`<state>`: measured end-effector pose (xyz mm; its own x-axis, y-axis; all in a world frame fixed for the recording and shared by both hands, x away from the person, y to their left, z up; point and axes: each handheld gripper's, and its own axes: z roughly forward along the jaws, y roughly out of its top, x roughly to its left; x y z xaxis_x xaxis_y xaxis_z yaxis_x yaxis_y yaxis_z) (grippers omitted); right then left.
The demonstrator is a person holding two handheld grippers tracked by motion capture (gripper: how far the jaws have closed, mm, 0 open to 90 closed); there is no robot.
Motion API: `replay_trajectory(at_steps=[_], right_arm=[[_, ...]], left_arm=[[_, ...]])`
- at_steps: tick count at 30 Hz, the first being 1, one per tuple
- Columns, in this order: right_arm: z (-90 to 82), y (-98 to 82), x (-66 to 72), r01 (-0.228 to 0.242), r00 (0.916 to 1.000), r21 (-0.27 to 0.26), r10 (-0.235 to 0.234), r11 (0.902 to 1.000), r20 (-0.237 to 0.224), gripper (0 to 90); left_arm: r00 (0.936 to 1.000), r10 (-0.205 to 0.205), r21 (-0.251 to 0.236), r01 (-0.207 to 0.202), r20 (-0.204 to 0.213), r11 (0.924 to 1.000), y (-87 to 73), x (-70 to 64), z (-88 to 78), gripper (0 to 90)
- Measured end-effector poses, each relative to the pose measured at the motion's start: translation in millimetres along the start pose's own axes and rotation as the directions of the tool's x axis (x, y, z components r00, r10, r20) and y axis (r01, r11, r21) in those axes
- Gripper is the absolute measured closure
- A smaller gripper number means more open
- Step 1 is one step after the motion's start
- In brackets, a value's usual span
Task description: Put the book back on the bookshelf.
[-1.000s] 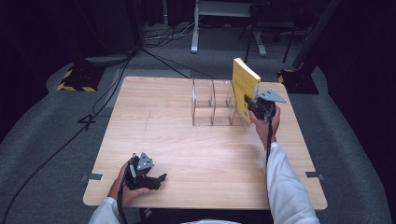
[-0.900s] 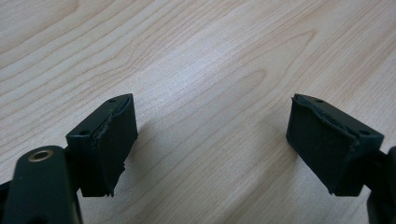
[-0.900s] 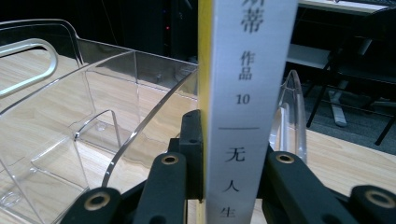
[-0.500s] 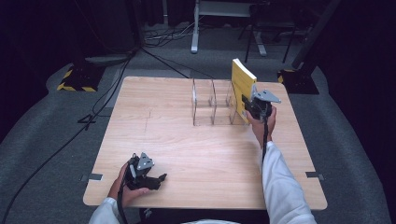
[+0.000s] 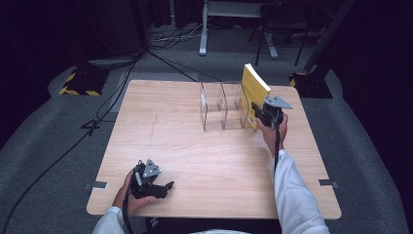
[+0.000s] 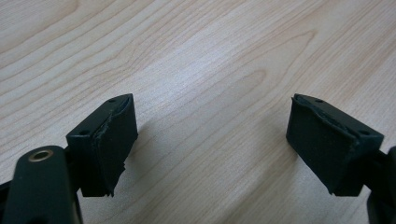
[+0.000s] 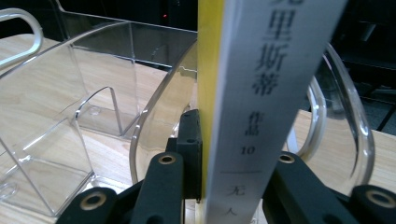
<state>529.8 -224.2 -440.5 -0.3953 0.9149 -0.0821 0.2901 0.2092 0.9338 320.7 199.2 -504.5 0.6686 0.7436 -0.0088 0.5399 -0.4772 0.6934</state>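
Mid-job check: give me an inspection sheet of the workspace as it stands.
Surface: wooden table, bare wood around the job's things.
Job's things: yellow book, tilted, at the right end of the clear acrylic rack.
Clutter: nothing seen.
Grippers: right gripper shut on the book's spine; left gripper open, resting near the table's front edge.
Cables: black cables on the floor to the left.
Surroundings: grey carpet, dark room, metal stand legs behind.

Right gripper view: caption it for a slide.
Right gripper clamps upright yellow paperback book beside clear acrylic divider rack.
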Motion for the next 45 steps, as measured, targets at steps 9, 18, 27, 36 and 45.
replay_trajectory(at_steps=[9,18,27,36,45], right_arm=[[-0.5,-0.3,0.1,-0.010,0.9999,0.004,0.010,0.9999,-0.001,73.4],[-6.6,-5.0,-2.2,-0.006,1.0000,0.028,0.006,0.9996,-0.002,63.3],[-18.9,-9.4,-1.5,0.017,0.9998,0.037,-0.016,0.9992,-0.012,59.7],[-29.2,-13.5,-3.2,0.016,0.9996,0.034,-0.015,0.9993,-0.022,58.3],[-37.1,-14.8,-7.4,0.026,0.9994,0.037,-0.025,0.9990,-0.024,57.2]], left_arm=[[1.0000,-0.003,-0.001,0.003,0.001,1.0000,-0.1,-0.3,0.1,17.0],[1.0000,-0.003,0.000,0.003,0.001,1.0000,-0.1,-0.3,0.1,17.1],[1.0000,-0.004,-0.001,0.004,0.000,1.0000,-0.1,-0.4,0.0,17.0],[1.0000,-0.004,-0.001,0.004,0.000,1.0000,-0.1,-0.4,0.0,17.0],[1.0000,-0.004,-0.001,0.004,0.000,1.0000,-0.1,-0.4,0.0,17.0]])
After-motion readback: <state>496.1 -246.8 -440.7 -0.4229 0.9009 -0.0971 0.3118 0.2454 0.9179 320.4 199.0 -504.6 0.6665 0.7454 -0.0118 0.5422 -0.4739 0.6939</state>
